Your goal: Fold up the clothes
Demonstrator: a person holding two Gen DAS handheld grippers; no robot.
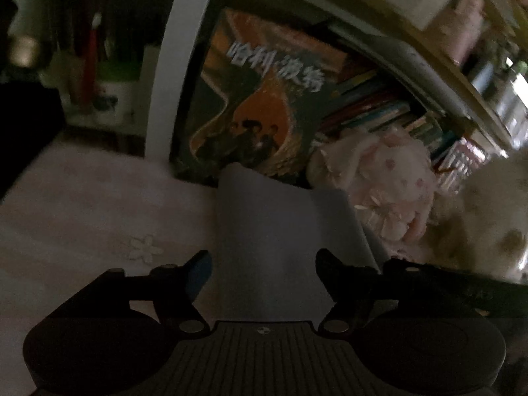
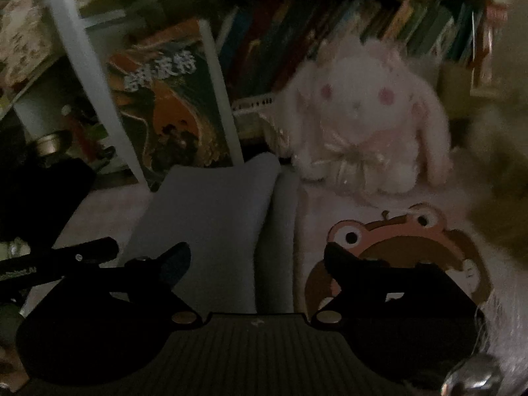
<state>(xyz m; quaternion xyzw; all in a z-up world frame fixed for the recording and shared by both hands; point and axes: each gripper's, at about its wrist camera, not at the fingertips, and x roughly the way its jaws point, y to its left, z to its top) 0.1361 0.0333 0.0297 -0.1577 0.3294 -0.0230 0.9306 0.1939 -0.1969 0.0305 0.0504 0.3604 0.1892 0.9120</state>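
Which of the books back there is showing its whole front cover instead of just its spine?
The big orange-and-green illustrated book with pale Chinese lettering, leaning left of the white plush rabbit. The books on the shelf behind show only spines.

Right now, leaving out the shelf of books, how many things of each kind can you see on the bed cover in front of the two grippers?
Grey folded clothes: 1
Plush rabbits: 1
Large picture books standing upright: 1
Round frog-face items: 1
Total: 4
The pale furry shape at the far right is too blurred to name.
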